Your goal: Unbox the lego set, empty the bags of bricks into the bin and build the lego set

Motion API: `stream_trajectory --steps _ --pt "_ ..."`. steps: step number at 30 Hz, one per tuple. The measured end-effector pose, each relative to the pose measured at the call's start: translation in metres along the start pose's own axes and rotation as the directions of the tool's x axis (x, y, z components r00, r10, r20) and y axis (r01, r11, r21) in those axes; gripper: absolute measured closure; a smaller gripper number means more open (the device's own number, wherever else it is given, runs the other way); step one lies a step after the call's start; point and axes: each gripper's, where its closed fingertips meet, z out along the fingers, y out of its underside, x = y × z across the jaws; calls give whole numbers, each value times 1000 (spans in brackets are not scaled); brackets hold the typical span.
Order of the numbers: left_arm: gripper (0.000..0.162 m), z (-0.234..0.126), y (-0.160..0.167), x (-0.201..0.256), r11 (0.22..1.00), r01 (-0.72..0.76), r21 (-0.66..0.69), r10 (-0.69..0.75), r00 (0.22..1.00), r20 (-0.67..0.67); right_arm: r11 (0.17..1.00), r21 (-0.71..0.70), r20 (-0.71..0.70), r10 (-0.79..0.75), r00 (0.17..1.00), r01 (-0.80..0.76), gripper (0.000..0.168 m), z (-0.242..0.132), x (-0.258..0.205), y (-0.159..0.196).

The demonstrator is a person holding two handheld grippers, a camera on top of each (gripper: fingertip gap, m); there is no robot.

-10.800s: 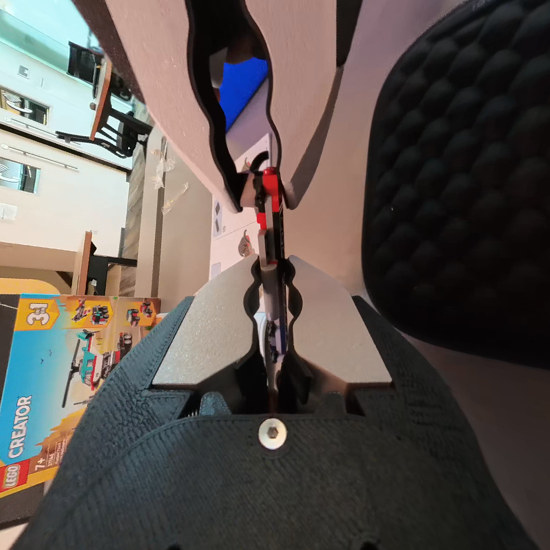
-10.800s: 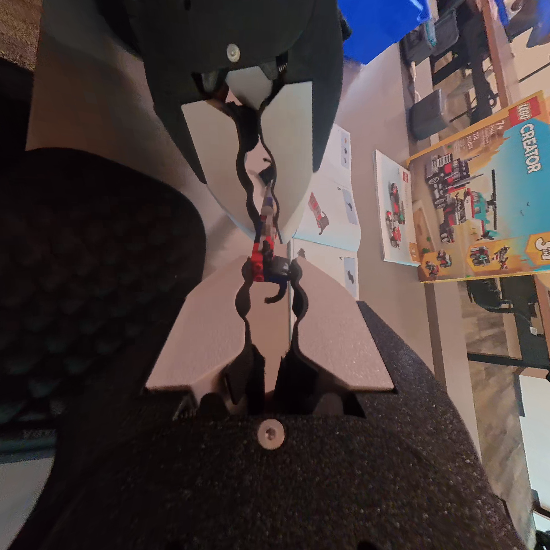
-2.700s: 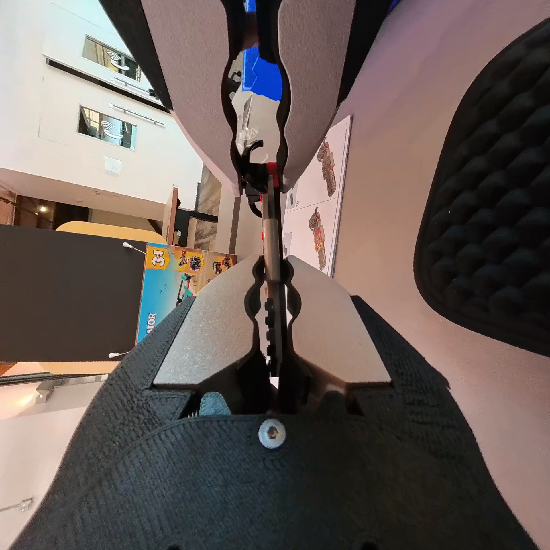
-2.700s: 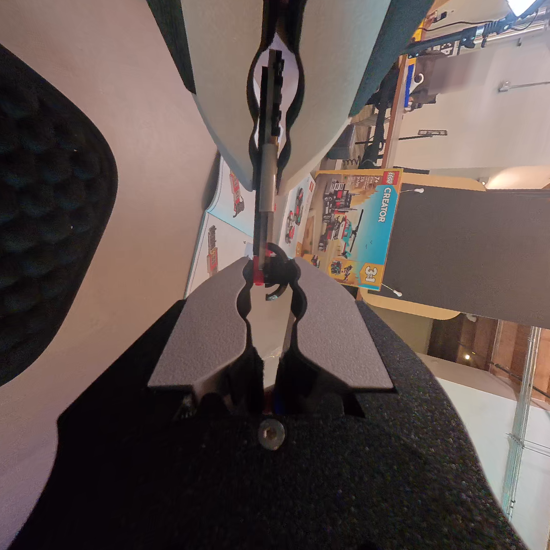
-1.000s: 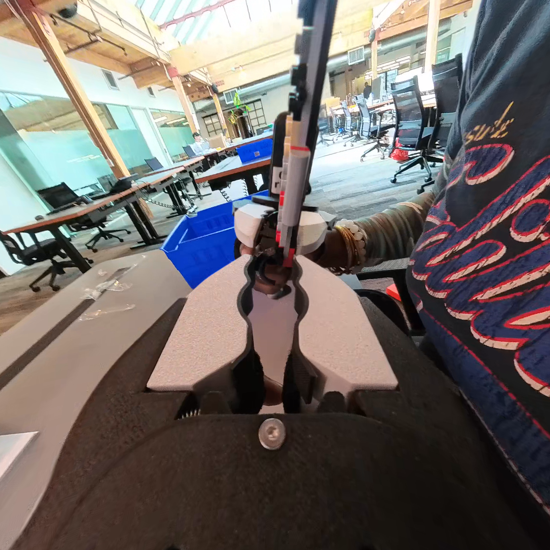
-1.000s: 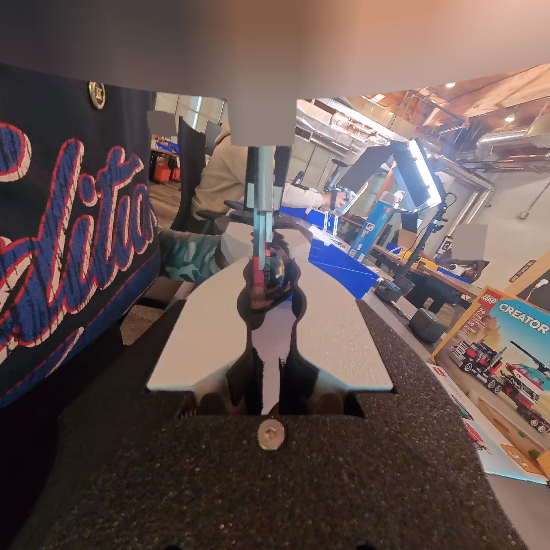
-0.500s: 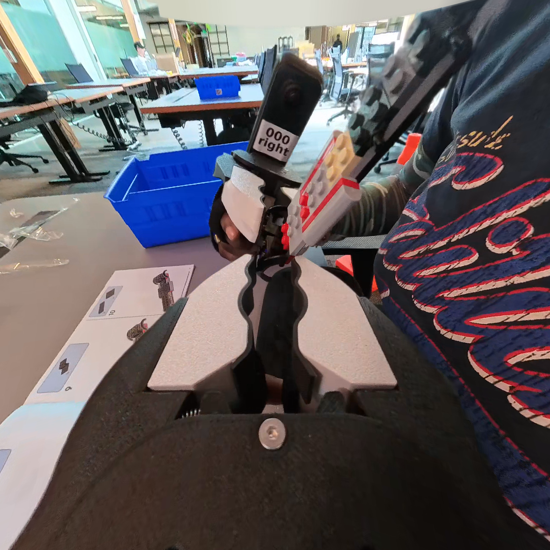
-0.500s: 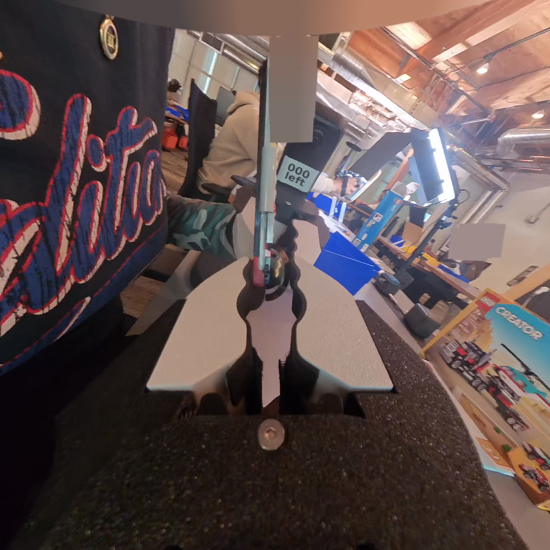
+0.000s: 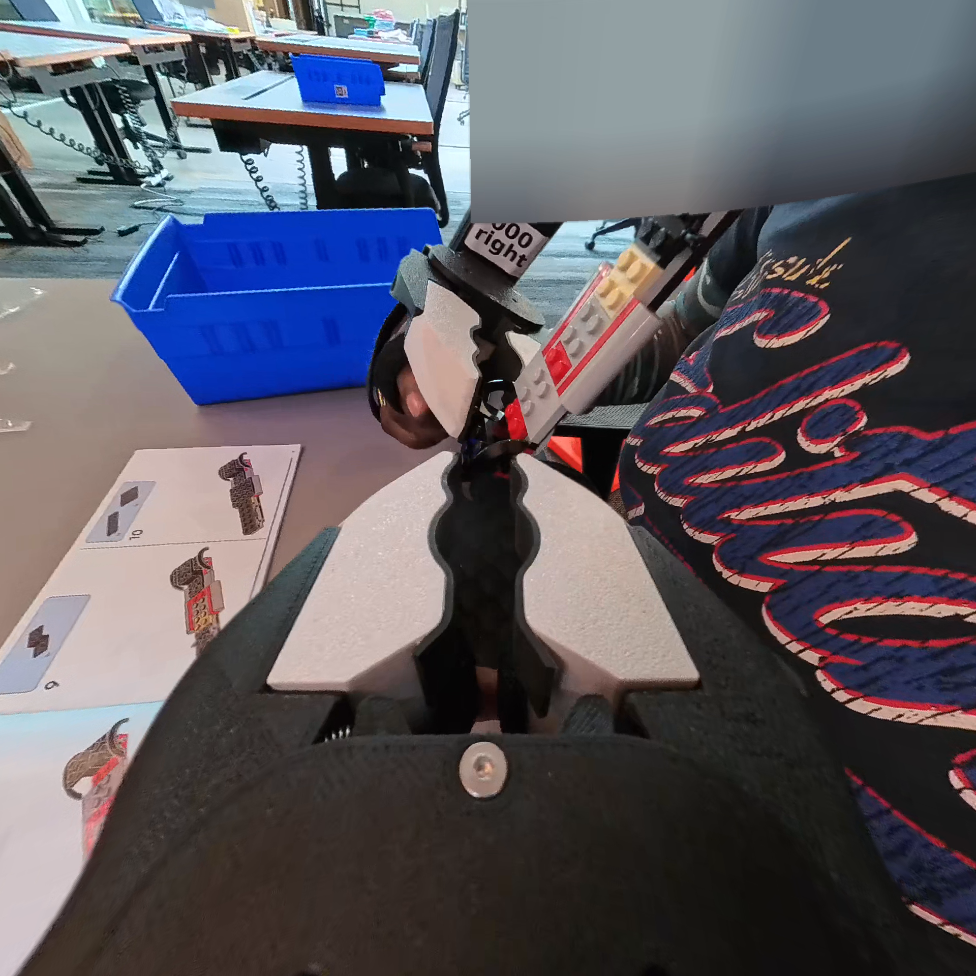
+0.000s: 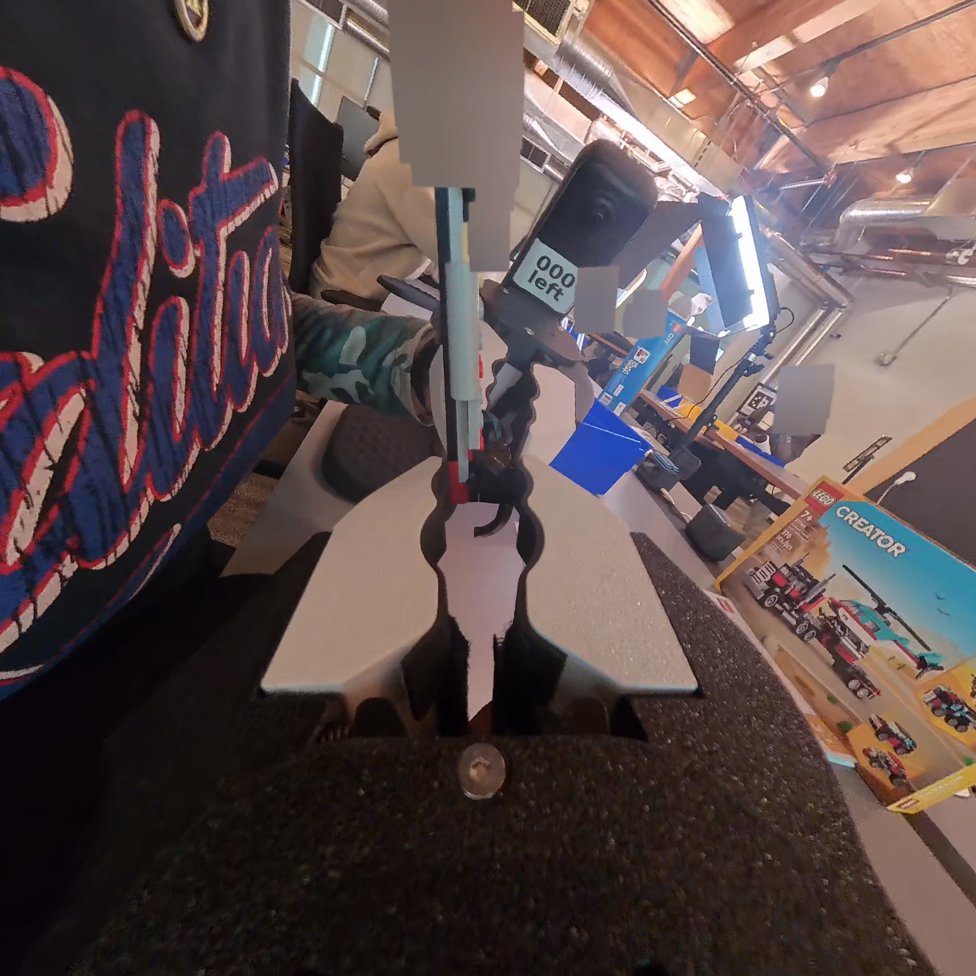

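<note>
Both grippers meet nose to nose: right gripper pinches the long brick assembly, left gripper clamps a small black piece. I'd line it up squarely before pressing.

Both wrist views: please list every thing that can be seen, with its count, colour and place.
lego assembly: one, grey, red, tan and black, held up between the two grippers
blue bin: one, on the grey table, beyond the booklet
instruction booklet: one, white, open flat on the table, left of the left gripper
lego box: one, blue and yellow, lying on the table at the right
plastic bags: a few, clear, far left table edge
light panel: one, on a stand, background
left gripper: one, grey fingers, shut on a small black part
right gripper: one, shut on the lego assembly
</note>
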Motion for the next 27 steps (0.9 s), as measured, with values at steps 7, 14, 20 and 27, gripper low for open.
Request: stream_trajectory --steps 7,14,20,27 --pt "144 0 12 -6 998 70 0 -70 998 1 992 -111 -21 -63 998 60 145 2 -2 13" --pt "132 -3 5 -12 986 126 107 -128 992 6 989 -128 -201 -103 974 78 145 -2 16 11" --pt "106 -6 -14 -26 822 412 393 -411 907 -90 964 -163 -393 -258 882 209 145 -9 41 5" --pt "141 2 -22 -21 685 484 544 -438 871 -224 960 -133 -429 -280 859 246 145 2 42 -1"
